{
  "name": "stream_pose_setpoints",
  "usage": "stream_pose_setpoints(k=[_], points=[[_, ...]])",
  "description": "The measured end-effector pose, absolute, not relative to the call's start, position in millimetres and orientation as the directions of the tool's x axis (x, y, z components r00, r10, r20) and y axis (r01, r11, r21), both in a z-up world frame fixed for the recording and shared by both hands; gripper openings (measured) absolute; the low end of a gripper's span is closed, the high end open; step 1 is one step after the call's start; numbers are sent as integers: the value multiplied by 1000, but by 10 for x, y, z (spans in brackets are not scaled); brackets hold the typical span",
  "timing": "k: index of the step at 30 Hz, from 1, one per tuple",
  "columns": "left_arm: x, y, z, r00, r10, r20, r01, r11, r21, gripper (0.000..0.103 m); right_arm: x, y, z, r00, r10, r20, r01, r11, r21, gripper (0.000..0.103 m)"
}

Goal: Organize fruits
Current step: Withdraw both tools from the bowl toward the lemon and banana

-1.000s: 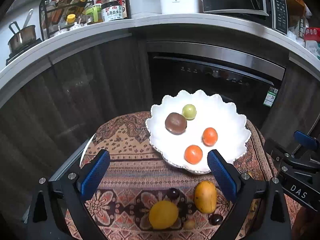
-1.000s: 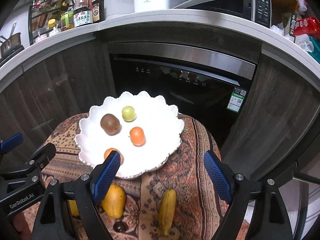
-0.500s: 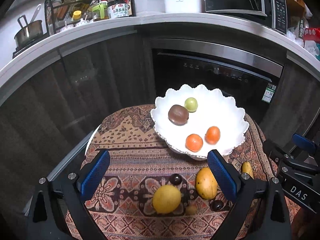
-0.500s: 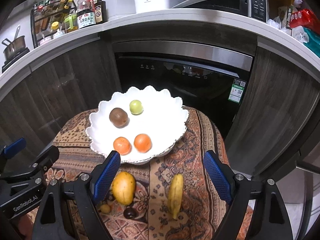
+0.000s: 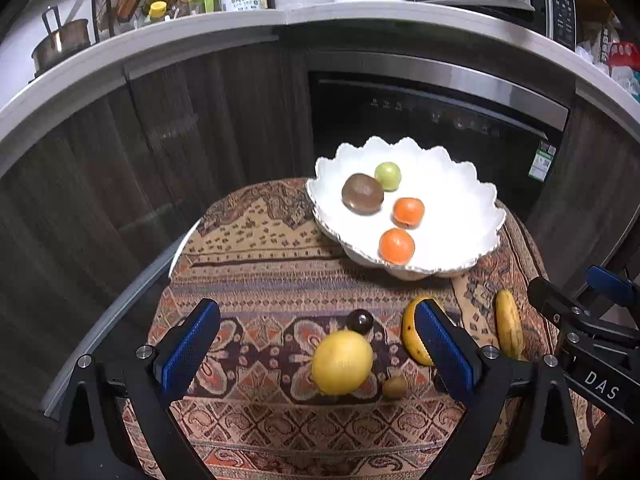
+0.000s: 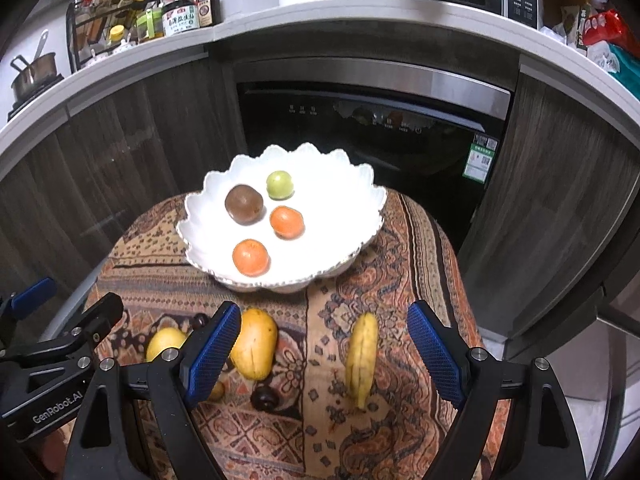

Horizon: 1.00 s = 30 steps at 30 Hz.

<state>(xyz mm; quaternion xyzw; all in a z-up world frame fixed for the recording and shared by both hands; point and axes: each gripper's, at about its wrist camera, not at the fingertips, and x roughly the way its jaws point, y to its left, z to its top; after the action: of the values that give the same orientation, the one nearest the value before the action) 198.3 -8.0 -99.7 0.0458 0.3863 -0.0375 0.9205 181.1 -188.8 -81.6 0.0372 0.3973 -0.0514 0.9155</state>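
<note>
The right gripper (image 6: 320, 348) hangs spread and empty above the banana (image 6: 362, 356); the left gripper (image 5: 318, 350), equally wide, frames the lemon (image 5: 342, 361); round fruit may roll off the patterned cloth (image 5: 260, 272) if nudged, missing the white bowl (image 5: 460, 200).

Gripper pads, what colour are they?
Blue, textured pads on black fingers; clearest in the right wrist view.

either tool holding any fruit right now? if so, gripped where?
Nothing held. Left tool is open above the lemon, pads clear of it. Right tool is open over the banana, not touching it.
</note>
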Motion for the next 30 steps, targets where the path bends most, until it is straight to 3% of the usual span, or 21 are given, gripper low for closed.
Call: stream_pose_setpoints(k=[30], points=[[2212,-167,-1935,573,-16,-820,108,993,56,95,1962,-1936,-1566,597,-100,-796,149,989,-12,86]])
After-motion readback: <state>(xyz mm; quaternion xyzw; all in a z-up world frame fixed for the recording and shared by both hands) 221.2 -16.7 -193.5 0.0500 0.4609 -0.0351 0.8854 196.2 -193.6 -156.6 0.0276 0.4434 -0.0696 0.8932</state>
